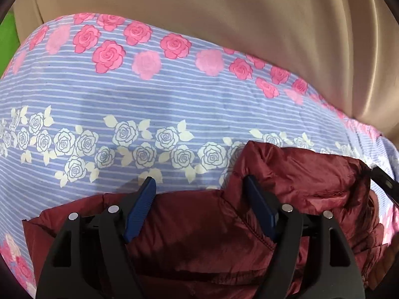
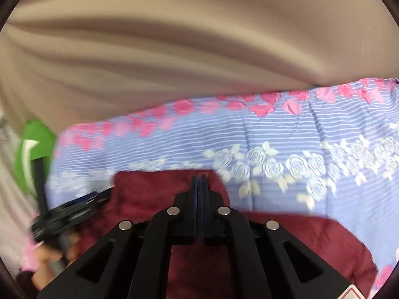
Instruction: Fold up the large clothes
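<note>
A maroon padded jacket (image 1: 199,229) lies on a blue striped bedsheet with roses (image 1: 149,94). My left gripper (image 1: 199,182) is open just above the jacket's far edge, its blue fingers (image 1: 142,199) spread wide, the right one beside a raised fold. In the right wrist view the jacket (image 2: 154,189) fills the lower middle. My right gripper (image 2: 198,178) is shut, pads pressed together over the jacket; whether cloth is pinched between them I cannot tell. The left gripper shows blurred in the right wrist view (image 2: 72,211).
A beige curtain (image 1: 249,25) hangs behind the bed's far edge, also in the right wrist view (image 2: 174,49). A green object (image 2: 35,144) stands at the left. The sheet (image 2: 299,137) stretches to the right.
</note>
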`<state>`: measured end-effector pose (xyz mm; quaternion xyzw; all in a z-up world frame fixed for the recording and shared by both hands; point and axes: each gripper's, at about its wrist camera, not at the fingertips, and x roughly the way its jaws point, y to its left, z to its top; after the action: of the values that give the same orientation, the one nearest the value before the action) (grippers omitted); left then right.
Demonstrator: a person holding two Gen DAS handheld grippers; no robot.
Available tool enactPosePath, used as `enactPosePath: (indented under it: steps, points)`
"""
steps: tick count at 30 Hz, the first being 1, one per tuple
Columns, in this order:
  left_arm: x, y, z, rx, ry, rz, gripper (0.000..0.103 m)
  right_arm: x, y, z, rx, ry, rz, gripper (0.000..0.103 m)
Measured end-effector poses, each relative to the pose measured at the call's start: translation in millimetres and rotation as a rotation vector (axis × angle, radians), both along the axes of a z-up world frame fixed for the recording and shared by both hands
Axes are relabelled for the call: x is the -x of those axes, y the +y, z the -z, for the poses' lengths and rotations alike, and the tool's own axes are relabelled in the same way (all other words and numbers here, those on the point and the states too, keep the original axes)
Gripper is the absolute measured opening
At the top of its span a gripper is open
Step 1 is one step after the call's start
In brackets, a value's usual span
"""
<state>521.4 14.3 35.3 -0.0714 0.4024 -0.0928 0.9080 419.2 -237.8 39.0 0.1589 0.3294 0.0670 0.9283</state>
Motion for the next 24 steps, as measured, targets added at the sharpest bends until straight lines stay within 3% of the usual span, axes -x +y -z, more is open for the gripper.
enactPosePath:
  steps: [2,4,6,8,9,12,16,18,20,24]
  points:
    - [2,2,2,-0.006,-0.009,0.003,0.073,9,2,6,0.017,0.024,-0.015,0.000]
    - [2,-2,2,-0.027,-0.016,-0.012,0.073,-4,6,29,0.098,0.112,-0.003,0.000]
    - [11,0,-5,-0.032,-0.030,-0.044,0.073,-13,-5,39,0.043,0.133,-0.002,0.000]
    - [25,10,-20,-0.032,-0.049,-0.047,0.071,-2,-20,23,0.000,0.087,0.075,0.000]
    - [37,17,-30,-0.042,-0.063,-0.040,0.071,6,-25,14,0.022,0.063,0.121,0.012]
    - [76,47,-53,-0.066,-0.113,-0.013,0.071,48,-43,-13,0.017,0.007,0.136,0.014]
    - [160,100,-66,-0.075,-0.132,0.051,0.075,153,-57,-28,0.096,-0.035,0.113,0.018]
    - [202,122,-61,-0.089,-0.121,0.077,0.078,204,-66,-22,0.099,-0.028,0.101,0.039]
    - [254,151,-47,-0.086,-0.083,0.082,0.079,266,-77,-12,0.088,-0.007,0.106,0.052]
    - [331,193,-14,-0.039,0.038,0.062,0.087,374,-100,15,0.031,0.056,0.157,0.062]
